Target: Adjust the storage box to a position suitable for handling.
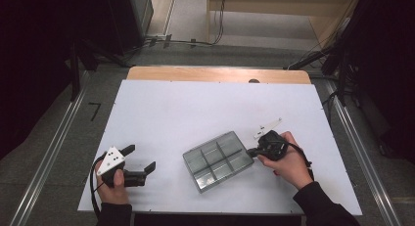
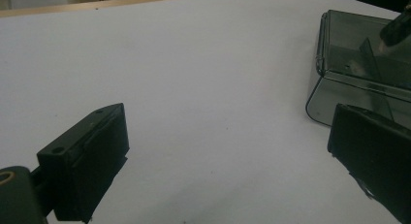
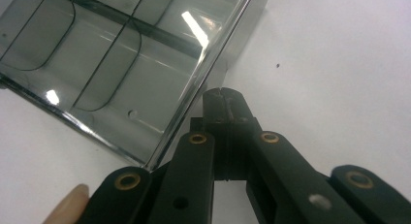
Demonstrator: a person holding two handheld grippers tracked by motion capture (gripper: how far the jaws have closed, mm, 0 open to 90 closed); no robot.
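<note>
Right now the person sits with both forearms on the white tabletop [image 1: 205,108], a claw in each hand. A clear grey plastic tray [image 1: 218,160] with six small compartments lies flat on the tabletop, a little right of the middle and turned at a slant to the near edge. All its compartments look bare.

The right claw [image 1: 251,150] sits at the tray's right-hand end. Its jaws are pressed together, tip against tip, and nothing is pinched between them. In the right gripper view the closed tip [image 3: 225,99] rests right up against the outside of the tray's rim [image 3: 213,59], close to one corner; whether it actually touches the plastic I cannot quite tell. A fingertip [image 3: 68,204] of the holding hand shows at the bottom edge there.

The left claw [image 1: 142,158] lies well apart from the tray, near the front left of the tabletop, pointing toward it. Its jaws are spread wide with only bare white surface between them. From the left gripper view the tray's near corner [image 2: 339,95] sits just beyond the right-hand jaw.
</note>
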